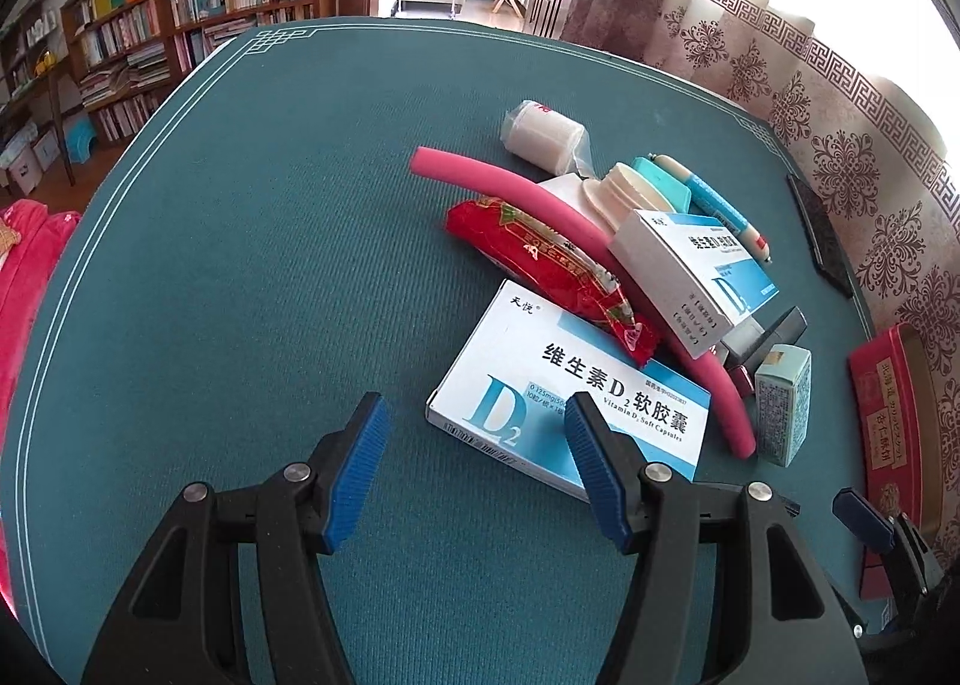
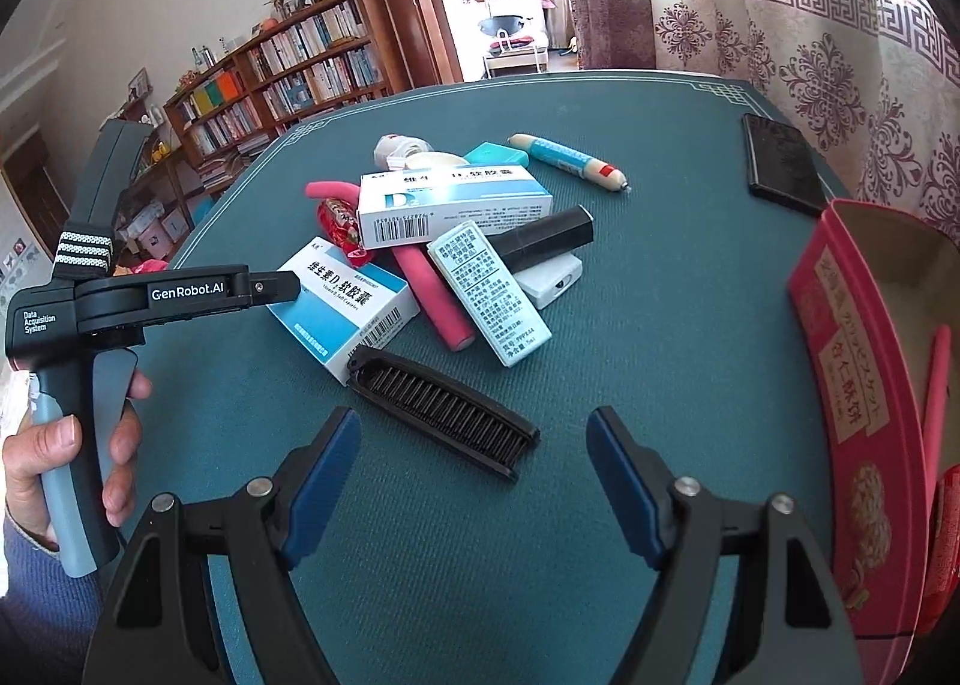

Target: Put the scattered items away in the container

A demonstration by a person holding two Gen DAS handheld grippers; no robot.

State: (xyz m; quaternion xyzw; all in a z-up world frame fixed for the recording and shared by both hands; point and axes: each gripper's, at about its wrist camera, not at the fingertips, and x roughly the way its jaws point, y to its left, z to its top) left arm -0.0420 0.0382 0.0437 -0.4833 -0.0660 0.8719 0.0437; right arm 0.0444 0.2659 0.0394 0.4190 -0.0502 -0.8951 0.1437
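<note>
A heap of items lies on the green table (image 1: 240, 265). A blue-white vitamin D2 box (image 1: 564, 391) lies nearest my left gripper (image 1: 474, 469), which is open and empty just before it. A red snack packet (image 1: 552, 265), a pink foam tube (image 1: 600, 247), a second D2 box (image 1: 690, 277) and a gauze roll (image 1: 543, 135) lie beyond. In the right wrist view my right gripper (image 2: 474, 481) is open and empty, just short of a black folding comb (image 2: 444, 403). The red tin container (image 2: 864, 385) stands open at the right, holding a pink stick.
A black phone (image 2: 780, 162) lies at the far right of the table. A small teal-white box (image 2: 489, 295), a black tube (image 2: 546, 238) and a blue pen-like tube (image 2: 570, 156) sit in the heap. Bookshelves (image 1: 180, 24) and patterned curtains (image 1: 840, 114) surround the table.
</note>
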